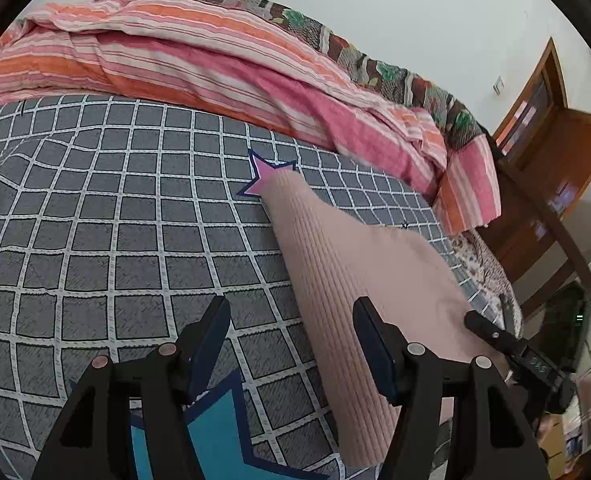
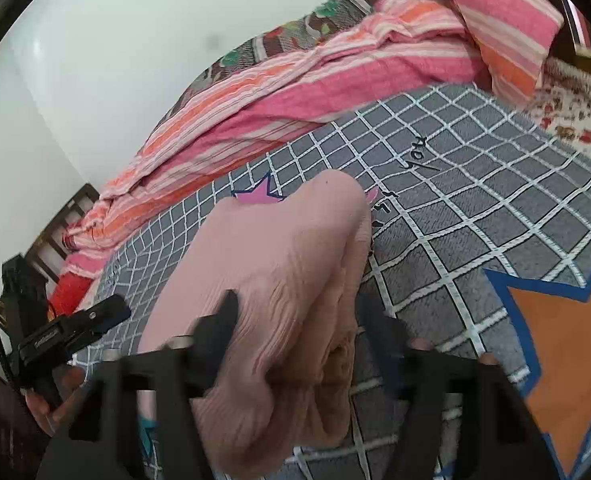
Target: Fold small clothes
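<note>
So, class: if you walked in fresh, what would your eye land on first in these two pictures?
First, the pale pink ribbed garment, lying bunched on the grey checked bedsheet, between the fingers of the open right tool. Next, the pink and orange striped blanket heaped along the wall. The open left tool hovers beside the garment's ribbed edge.

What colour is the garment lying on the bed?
Pale pink, with fine ribs; the garment shows best in the left wrist view.
</note>
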Demonstrator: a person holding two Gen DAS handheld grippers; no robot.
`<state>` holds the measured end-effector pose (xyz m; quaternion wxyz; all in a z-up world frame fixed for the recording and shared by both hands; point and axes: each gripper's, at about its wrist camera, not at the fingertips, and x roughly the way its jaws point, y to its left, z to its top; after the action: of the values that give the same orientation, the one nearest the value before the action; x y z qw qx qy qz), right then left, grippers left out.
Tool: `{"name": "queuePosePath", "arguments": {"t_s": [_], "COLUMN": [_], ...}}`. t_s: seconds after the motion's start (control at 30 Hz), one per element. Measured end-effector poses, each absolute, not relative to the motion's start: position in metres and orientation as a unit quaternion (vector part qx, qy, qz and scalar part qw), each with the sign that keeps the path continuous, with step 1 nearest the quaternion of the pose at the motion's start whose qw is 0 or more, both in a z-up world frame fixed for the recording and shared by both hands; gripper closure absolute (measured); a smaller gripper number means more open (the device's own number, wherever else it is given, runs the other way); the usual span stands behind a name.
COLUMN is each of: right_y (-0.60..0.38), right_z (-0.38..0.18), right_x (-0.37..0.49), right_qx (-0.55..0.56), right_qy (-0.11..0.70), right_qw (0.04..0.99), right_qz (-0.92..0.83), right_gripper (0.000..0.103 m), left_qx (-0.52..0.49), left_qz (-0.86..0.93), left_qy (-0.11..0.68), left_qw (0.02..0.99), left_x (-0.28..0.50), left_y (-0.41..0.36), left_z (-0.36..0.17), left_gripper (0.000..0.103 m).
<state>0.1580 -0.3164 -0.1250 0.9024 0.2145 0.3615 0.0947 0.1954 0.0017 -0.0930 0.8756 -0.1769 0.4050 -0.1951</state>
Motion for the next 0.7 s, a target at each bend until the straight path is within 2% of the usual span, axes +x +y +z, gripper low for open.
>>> {"name": "queuePosePath", "arguments": {"t_s": [0.13, 0.23, 0.37, 0.53, 0.6, 0.7], "right_y": [-0.321, -0.326, -0.322, -0.317, -0.316, -0.307], "right_z": [-0.149, -0.162, -0.166, -0.165, -0.158, -0.135], "right_x": [0.188, 0.200, 0.212, 0.218, 0.214, 0.210], "right_qx": [0.253, 0.293, 0.292, 0.295, 0.294, 0.272], "right_qy": [0.407, 0.415, 0.424, 0.432, 0.428, 0.418], "right_qw": [0.871, 0.852, 0.846, 0.838, 0.840, 0.853], "right_qz": [0.109, 0.128, 0.139, 0.155, 0.157, 0.152], "right_gripper": [0.033, 0.031, 0.031, 0.058, 0.064, 0.066], "left_qx": [-0.185, -0.185, -0.195, -0.220, -0.224, -0.225], "left_qz": [-0.197, -0.192, -0.187, -0.187, -0.185, -0.182], "left_qy": [0.406, 0.406, 0.408, 0.406, 0.405, 0.403], "left_qw": [0.873, 0.874, 0.872, 0.867, 0.867, 0.868], "left_x": [0.195, 0.193, 0.190, 0.186, 0.185, 0.184], "left_y": [0.009, 0.013, 0.024, 0.037, 0.041, 0.047], "left_z": [-0.093, -0.093, -0.097, -0.100, -0.100, -0.100], "left_gripper": [0.042, 0.042, 0.042, 0.042, 0.042, 0.042]}}
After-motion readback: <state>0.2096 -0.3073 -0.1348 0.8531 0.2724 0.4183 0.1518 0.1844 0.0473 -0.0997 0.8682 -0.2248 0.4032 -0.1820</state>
